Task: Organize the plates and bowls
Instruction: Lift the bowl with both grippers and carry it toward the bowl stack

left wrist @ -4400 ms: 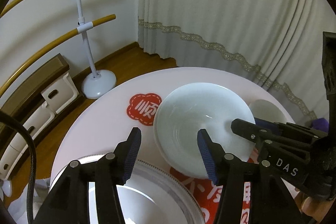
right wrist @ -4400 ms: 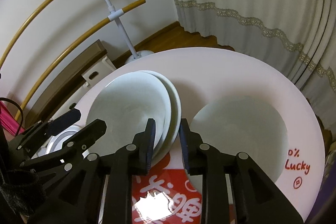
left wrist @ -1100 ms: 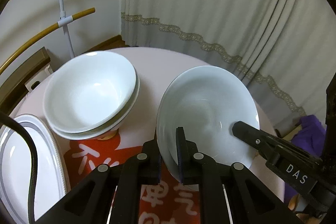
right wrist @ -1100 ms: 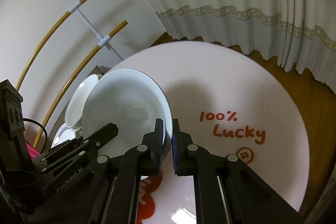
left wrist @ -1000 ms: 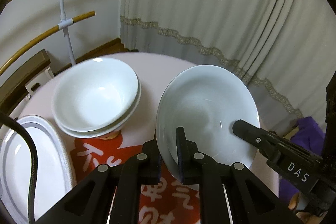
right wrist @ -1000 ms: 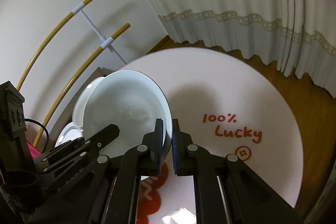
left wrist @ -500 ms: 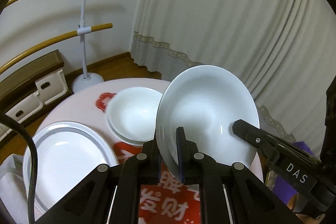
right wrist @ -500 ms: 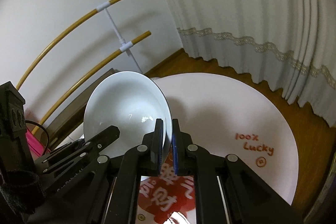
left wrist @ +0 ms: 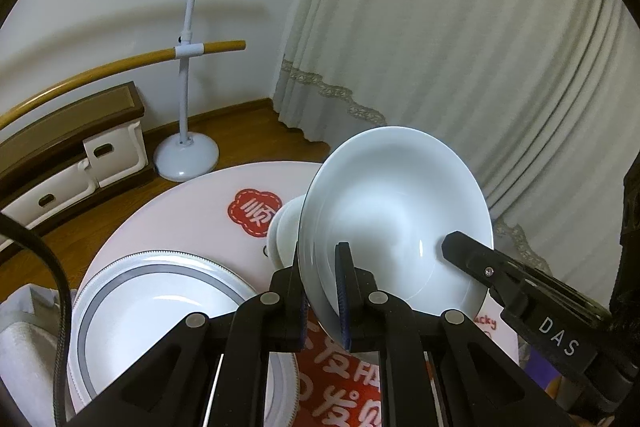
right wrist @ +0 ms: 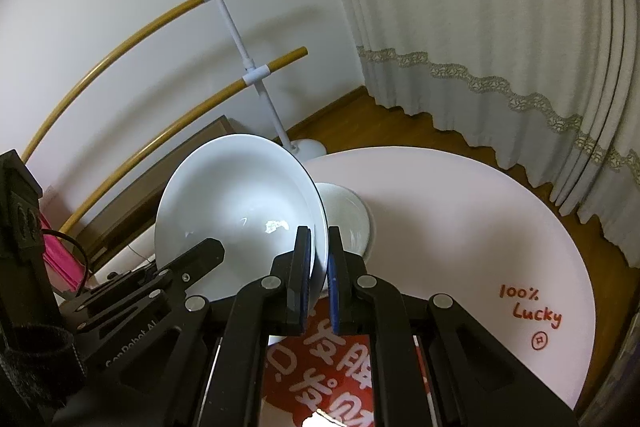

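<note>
Item carried: white bowl [left wrist: 396,223], glazed, held tilted in the air above the round desk [right wrist: 460,211].
Left gripper [left wrist: 322,291]: pressed together on the bowl's near rim, one pad inside the wall, one outside.
Right gripper [right wrist: 319,267]: likewise clamped on the rim at the opposite side; the bowl hangs between the two grips.
Other ware: stacked bowls [left wrist: 286,231] sit on the desk just behind the carried one, partly hidden by it; a grey-banded plate [left wrist: 160,303] lies on the desk's left side.
Handling, judged: rigid ceramic, moderately heavy, smooth and likely slippery under the pads; will chip or shatter if dropped or knocked against the stack.
Hold points, judged: the thin rim is the only purchase; two opposed rim grips suit it, since one alone would let the bowl swing.
Risk, judged: uneven motion of the two hands could twist the rim out of a pad.
</note>
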Tool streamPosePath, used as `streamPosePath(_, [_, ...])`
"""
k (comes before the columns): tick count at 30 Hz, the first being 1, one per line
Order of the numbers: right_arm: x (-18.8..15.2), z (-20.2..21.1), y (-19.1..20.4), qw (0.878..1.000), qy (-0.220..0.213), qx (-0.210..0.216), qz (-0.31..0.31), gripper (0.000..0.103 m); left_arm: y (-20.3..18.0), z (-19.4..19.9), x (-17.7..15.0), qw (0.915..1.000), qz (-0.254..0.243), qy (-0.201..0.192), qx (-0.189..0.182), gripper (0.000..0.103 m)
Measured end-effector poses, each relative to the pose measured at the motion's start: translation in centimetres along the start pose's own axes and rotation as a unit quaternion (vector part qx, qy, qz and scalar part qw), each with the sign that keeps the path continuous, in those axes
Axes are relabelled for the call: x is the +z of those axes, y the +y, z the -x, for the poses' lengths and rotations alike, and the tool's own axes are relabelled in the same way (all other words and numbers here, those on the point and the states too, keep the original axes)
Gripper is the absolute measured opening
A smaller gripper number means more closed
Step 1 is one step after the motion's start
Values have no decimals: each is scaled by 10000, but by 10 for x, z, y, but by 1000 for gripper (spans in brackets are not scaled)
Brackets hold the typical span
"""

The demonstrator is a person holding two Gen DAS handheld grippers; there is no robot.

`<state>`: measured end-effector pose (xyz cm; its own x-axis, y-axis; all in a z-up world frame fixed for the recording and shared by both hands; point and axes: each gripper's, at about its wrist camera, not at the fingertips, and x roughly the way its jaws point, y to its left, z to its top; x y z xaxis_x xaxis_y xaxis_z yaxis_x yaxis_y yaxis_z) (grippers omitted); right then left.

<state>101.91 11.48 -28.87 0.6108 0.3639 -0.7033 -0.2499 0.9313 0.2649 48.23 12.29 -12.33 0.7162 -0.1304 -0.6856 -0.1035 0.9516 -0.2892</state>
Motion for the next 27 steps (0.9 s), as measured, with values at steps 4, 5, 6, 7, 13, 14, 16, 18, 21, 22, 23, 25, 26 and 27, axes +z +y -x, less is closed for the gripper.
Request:
streamPosePath(4, [-1,-12,1,10000,55,-66,-13,7,-7,-14,2,10000,52,59,45,8])
streamPosePath(5, [-1,-14,0,9999,71,-83,-18,7,-8,-18,2,9999,52,82,44,8])
streamPosePath(6, [-1,-15,0,9999,86,-99,-17,7,-10,-21,3,9999,46,104,43,8])
streamPosePath(7, [-2,-18,0,9999,98,-113,-21,7,-17,-27,6,9999,40,115,49,8])
streamPosePath(13, [-4,-26,-2,9997,145,-160,-75,7,-29,-50,18,9998,-15,171,83,8])
streamPosePath(14, [-5,-27,-3,9997,153,-161,-85,7,-31,-49,18,9998,-20,176,84,8])
streamPosePath(16, [-5,-29,-4,9997,167,-160,-100,7,-31,-53,17,9998,-38,186,88,8])
streamPosePath(18, [-4,-30,-6,9997,170,-155,-116,7,-32,-56,18,9998,-57,186,95,8])
streamPosePath(21, [-4,-32,-6,9996,175,-154,-131,7,-32,-60,19,9997,-71,195,97,8])
streamPosePath(22, [-4,-32,-7,9996,177,-150,-128,7,-33,-61,19,9997,-80,197,105,8])
streamPosePath(23, [-4,-32,-7,9996,183,-154,-127,7,-33,-61,18,9997,-95,193,113,8])
streamPosePath(25, [-3,-34,-6,9996,183,-146,-147,7,-33,-63,18,9997,-111,202,122,8])
streamPosePath(26, [-3,-35,-6,9996,188,-146,-156,7,-33,-65,18,9996,-120,203,127,8])
streamPosePath(27, [-3,-36,-6,9996,191,-148,-160,7,-33,-67,17,9996,-126,208,129,8])
